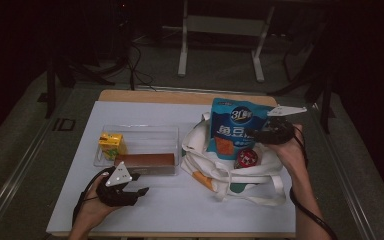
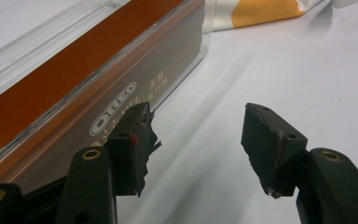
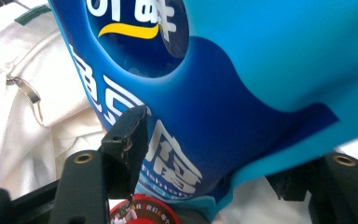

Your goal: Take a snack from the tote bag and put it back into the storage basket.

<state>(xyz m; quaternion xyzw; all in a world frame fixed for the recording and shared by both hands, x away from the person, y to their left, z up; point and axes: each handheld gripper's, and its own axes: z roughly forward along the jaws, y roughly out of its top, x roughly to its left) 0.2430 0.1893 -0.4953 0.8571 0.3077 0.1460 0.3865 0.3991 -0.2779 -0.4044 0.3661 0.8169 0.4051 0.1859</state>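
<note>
Blue snack bag [image 1: 236, 127] stands upright in the mouth of the white tote bag [image 1: 230, 175], which lies on the white worktop [image 1: 180, 210]. A round red packet [image 1: 246, 158] sits in the tote just in front of the snack bag's lower edge. Right gripper [image 1: 272, 131] is at the snack bag's right edge. In the right gripper view the bag's corner lies between the two jaws; whether the pads press on it cannot be told. A clear tray [image 1: 140, 135] lies to the left of the tote, with a yellow drink carton [image 1: 111, 145] in its left end and a brown Oreo box [image 1: 145, 160] along its near side. Left gripper [image 1: 135, 192] rests just in front of the Oreo box [image 2: 98, 93], jaws open, nothing between them.
</note>
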